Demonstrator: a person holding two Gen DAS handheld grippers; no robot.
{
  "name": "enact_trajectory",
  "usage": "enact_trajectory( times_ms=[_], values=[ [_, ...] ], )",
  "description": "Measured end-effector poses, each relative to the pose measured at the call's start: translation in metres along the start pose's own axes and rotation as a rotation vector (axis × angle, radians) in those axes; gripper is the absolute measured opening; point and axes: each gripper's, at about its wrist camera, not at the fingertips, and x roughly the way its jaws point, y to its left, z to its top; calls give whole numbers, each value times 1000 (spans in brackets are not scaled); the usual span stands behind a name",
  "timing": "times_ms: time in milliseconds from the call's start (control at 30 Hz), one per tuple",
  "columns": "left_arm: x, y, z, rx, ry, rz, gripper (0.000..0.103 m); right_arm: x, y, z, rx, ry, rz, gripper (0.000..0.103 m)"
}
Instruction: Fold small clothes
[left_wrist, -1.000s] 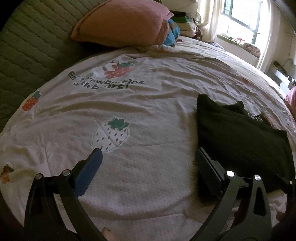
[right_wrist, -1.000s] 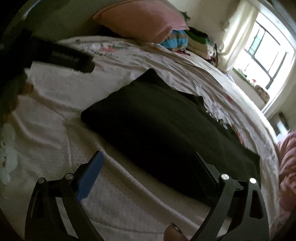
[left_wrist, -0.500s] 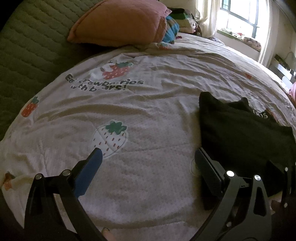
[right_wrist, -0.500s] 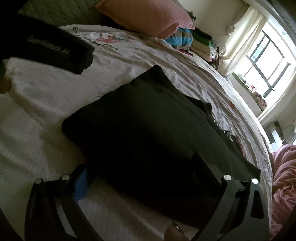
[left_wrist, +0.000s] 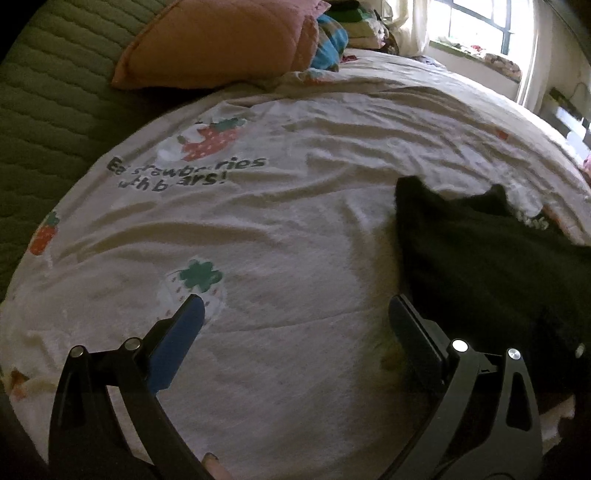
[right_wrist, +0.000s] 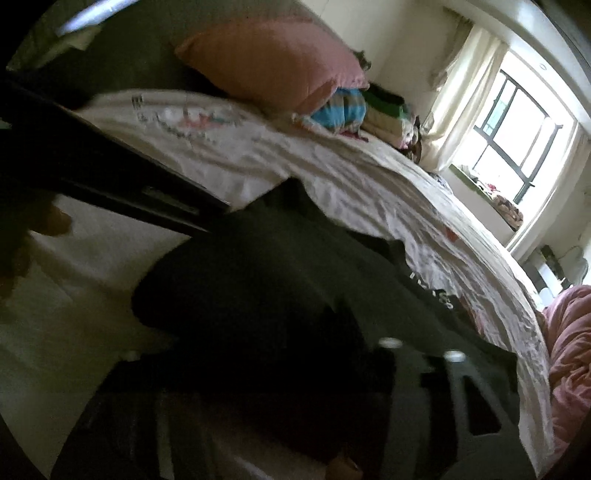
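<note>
- The left gripper hangs over the quilt with its jaws spread wide and nothing between them; only bare quilt shows in the gap.
- Its left finger, blue-padded, points at a printed strawberry; its right finger sits just beside the near edge of the black shirt.
- The right gripper is low on the near end of that shirt. Its jaws have just been closing, and dark cloth fills the space between them. The view there is blurred and very dark, so I cannot tell whether the pads are pressing the fabric.
- The shirt lies on the quilt, to the right of the left gripper, with a pointed corner and a second peak at its far edge and some white lettering near the far right side.
- In the right wrist view the left tool's dark body crosses the upper left as a long bar, with a bit of the person's hand below it.
- Farther up the bed, the quilt carries printed words and a red strawberry picture.
- A pink pillow leans at the head, with folded clothes stacked beside it.
- A green quilted cover runs along the left.
- A bright window with pale curtains stands at the far end, and pink bedding is bunched at the right edge.
</note>
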Motion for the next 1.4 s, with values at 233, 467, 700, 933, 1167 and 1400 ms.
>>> enact_trajectory(
  times_ms=[233,467,700,933,1167,1400],
  values=[
    [-3,-11,22,-123,51,-245,93,-15,-20,-4,93,-56,31,22],
    [14,-47,40,-172,180,-401,93,-29,-35,-11,149,-93,46,21],
    [15,-74,37,-174,220,-468,50,-45,-51,-19,209,-122,56,20],
    [-11,-99,40,-116,170,-484,16,-61,-63,-28,259,-141,60,19],
    [-39,-119,46,-58,115,-480,15,-81,-81,-33,326,-171,58,19],
    [-56,-132,47,-25,90,-481,15,-94,-93,-39,355,-188,40,19]
  ],
)
